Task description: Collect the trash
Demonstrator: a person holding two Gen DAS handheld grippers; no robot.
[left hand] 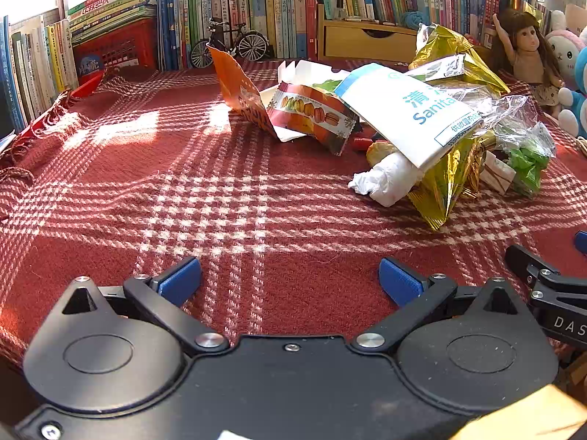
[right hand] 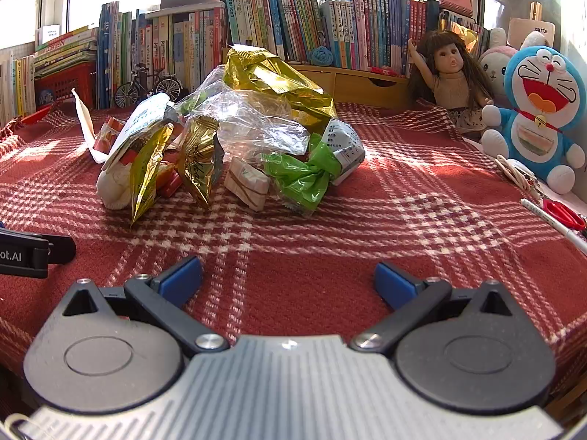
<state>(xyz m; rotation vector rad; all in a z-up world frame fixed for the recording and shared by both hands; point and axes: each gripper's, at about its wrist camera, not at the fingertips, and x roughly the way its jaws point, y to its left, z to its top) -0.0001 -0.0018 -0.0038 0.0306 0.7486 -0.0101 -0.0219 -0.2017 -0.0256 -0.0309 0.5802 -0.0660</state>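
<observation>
**Spotter:** Both of your grippers are sitting nearest the lenses, low over the red plaid cloth (left hand: 146,190). Your left gripper (left hand: 290,280) is pointing down at bare cloth, its blue pads (left hand: 181,280) standing wide apart with nothing between them. Your right gripper (right hand: 288,280) is doing the same, pads (right hand: 394,282) spread and gripping nothing.

**Operator:** Where is the trash lying?

**Spotter:** You are looking at one heap mid-cloth, well apart from both sets of fingers. Reading the left wrist view left to right: an orange torn wrapper (left hand: 238,88) is standing up at the heap's left end, a macaron-print packet (left hand: 312,113) is leaning just beside it, then a white sanitary-wipe pack (left hand: 403,110) is lying tilted over a crumpled white tissue (left hand: 385,179). Gold foil wrappers (left hand: 451,51) are sticking out above and below that pack. Clear crinkled plastic (left hand: 513,113) and a green wrapper (left hand: 528,168) are closing off the right end.

**Operator:** And around it?

**Spotter:** Books (right hand: 293,18) are lining the back, with a model bicycle (right hand: 146,86) standing in front of them on the left. A doll (right hand: 451,80) and a blue cat plush (right hand: 539,110) are sitting at the right edge. Red scissors (right hand: 565,214) and a pen (right hand: 554,223) are lying near them.
</observation>
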